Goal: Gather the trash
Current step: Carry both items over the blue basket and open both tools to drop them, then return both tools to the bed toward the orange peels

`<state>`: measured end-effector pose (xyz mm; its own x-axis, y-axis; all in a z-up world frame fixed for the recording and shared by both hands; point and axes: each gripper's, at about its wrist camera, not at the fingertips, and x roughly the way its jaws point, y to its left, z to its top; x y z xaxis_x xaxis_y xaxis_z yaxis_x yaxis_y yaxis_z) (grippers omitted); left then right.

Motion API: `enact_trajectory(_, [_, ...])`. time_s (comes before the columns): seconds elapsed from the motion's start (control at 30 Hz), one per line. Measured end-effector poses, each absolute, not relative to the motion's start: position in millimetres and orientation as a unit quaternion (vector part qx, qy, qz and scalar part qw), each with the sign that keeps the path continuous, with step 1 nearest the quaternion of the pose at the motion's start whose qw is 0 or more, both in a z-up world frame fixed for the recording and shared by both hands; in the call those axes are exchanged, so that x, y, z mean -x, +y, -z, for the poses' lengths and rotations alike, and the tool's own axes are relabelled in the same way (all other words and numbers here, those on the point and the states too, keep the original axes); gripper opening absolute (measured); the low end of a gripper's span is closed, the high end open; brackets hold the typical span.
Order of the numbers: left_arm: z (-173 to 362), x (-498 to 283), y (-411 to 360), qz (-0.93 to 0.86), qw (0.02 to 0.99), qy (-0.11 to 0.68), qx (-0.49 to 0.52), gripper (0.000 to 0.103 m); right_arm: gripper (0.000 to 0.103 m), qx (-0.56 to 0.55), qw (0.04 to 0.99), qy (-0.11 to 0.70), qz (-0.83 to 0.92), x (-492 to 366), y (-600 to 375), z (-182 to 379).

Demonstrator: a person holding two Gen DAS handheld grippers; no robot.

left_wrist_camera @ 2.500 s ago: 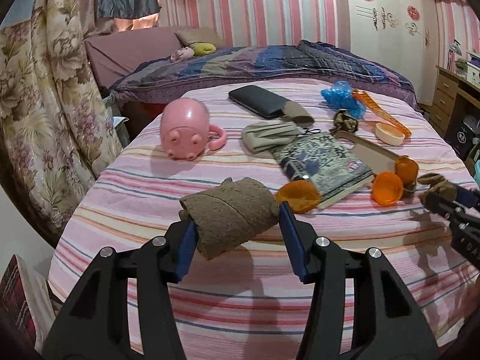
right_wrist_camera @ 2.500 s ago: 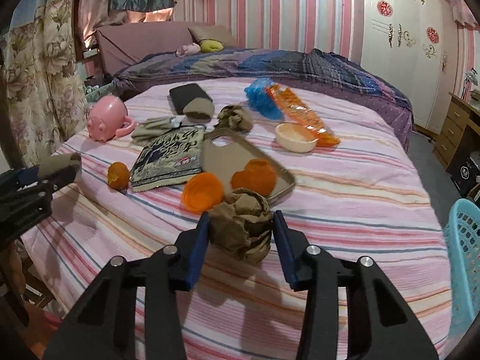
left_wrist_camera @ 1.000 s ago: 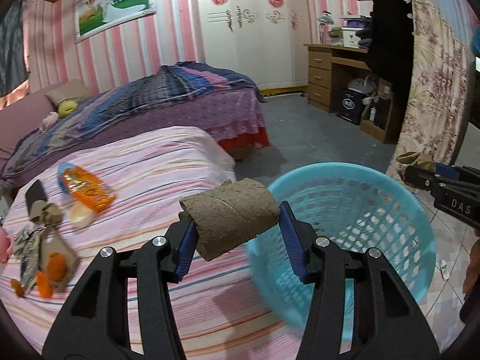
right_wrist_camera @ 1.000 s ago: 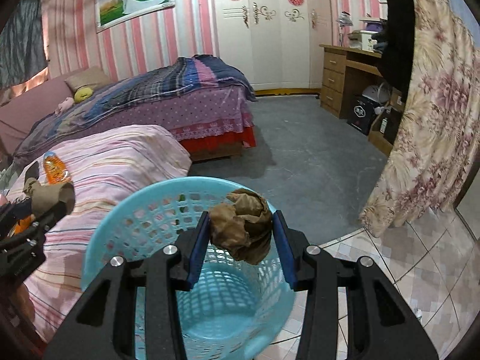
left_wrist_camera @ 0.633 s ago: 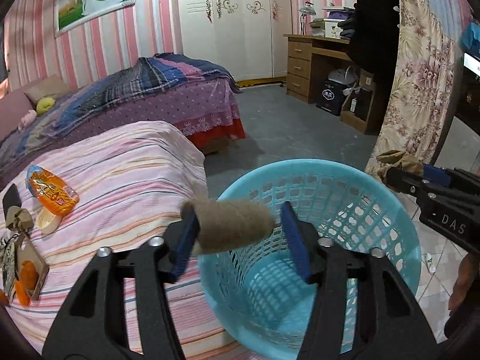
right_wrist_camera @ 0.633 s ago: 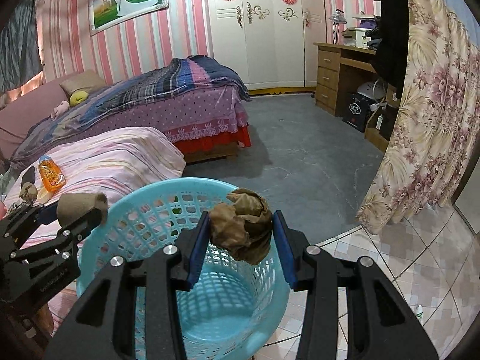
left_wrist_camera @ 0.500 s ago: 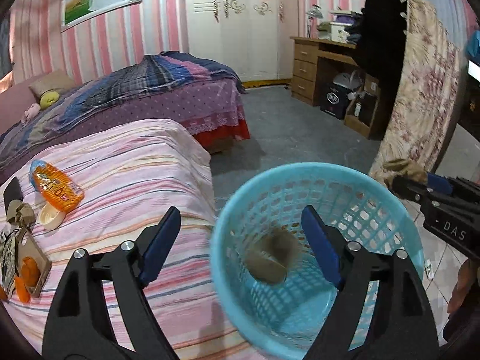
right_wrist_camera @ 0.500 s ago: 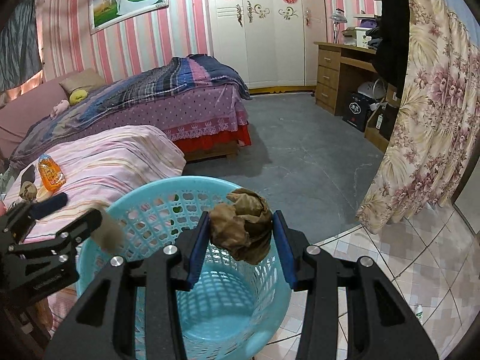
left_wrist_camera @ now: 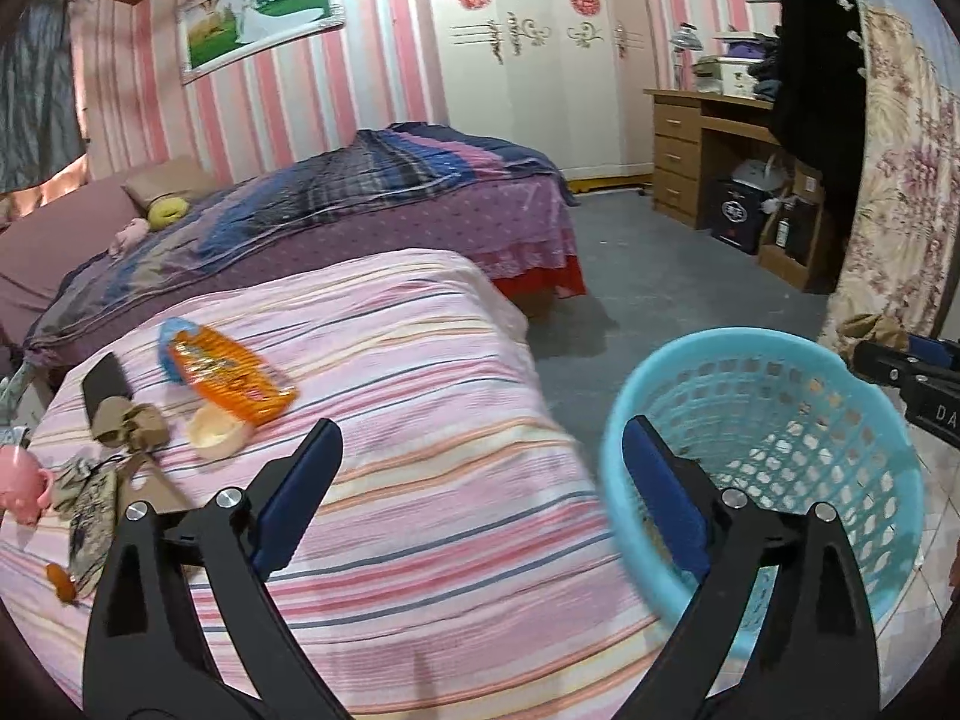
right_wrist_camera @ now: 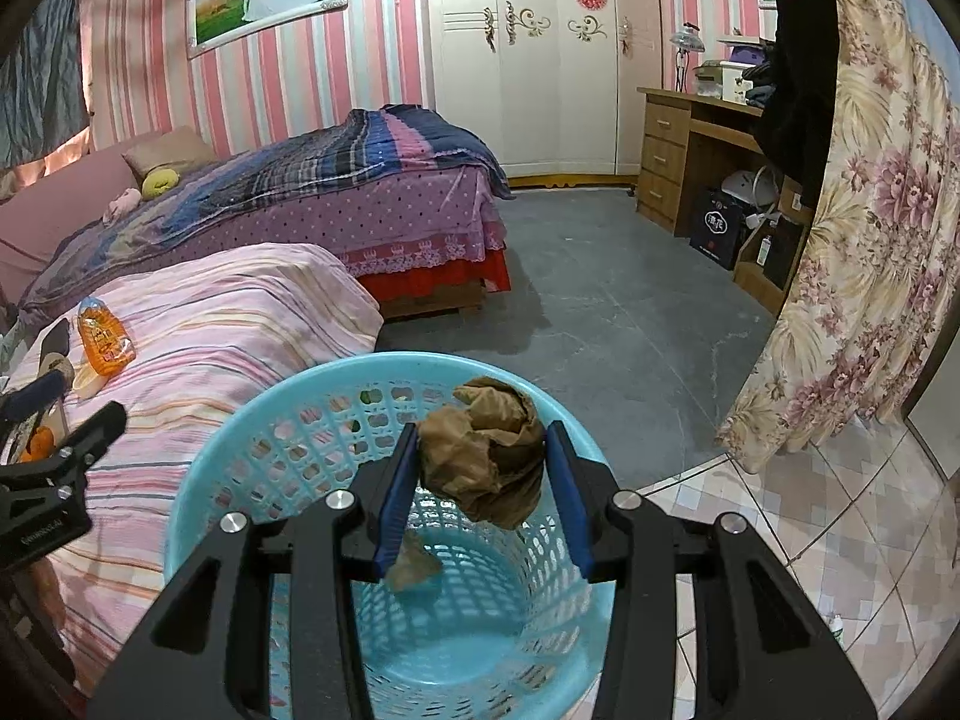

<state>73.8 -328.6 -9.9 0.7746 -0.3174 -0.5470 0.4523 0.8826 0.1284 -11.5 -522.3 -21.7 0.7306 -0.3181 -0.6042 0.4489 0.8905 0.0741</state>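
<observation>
Right gripper [right_wrist_camera: 480, 483] is clamped on a crumpled brown paper wad [right_wrist_camera: 483, 459], hovering over the blue basket [right_wrist_camera: 240, 420], where 1 brown scrap [right_wrist_camera: 414, 564] already sits at the bottom. Left gripper [left_wrist_camera: 480, 486] has its fingers spread wide with nothing between them, basket rim [left_wrist_camera: 774, 339] at its 3 o'clock and the striped bed [left_wrist_camera: 420, 420] at 9.

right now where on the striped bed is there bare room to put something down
Bare: the striped bed from the orange packet across to the edge by the blue basket, and its far end. Crowded: the left side around the cream bowl and pink pig mug.
</observation>
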Motion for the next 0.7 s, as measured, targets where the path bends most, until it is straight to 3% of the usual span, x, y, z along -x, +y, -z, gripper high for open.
enact_trajectory(0.13, [3,-78,-303,0.185,0.94,0.264,-0.117,0.094,0.074,-0.107,0.925,0.29,0.219,10,-516,18])
enact_trajectory(0.37, [-8,-80,-261,0.151,0.949,0.254,-0.111,0.095,0.079,-0.111,0.928,0.282,0.216,2,-502,10])
enact_trajectory(0.43, [-12,-81,-244,0.138,0.952,0.25,-0.11,0.095,0.085,-0.109,0.931,0.275,0.214,0,-496,7])
enact_trajectory(0.7, [-17,-86,-172,0.083,0.962,0.244,-0.093,0.097,0.086,-0.103,0.942,0.259,0.189,-16,-454,-1])
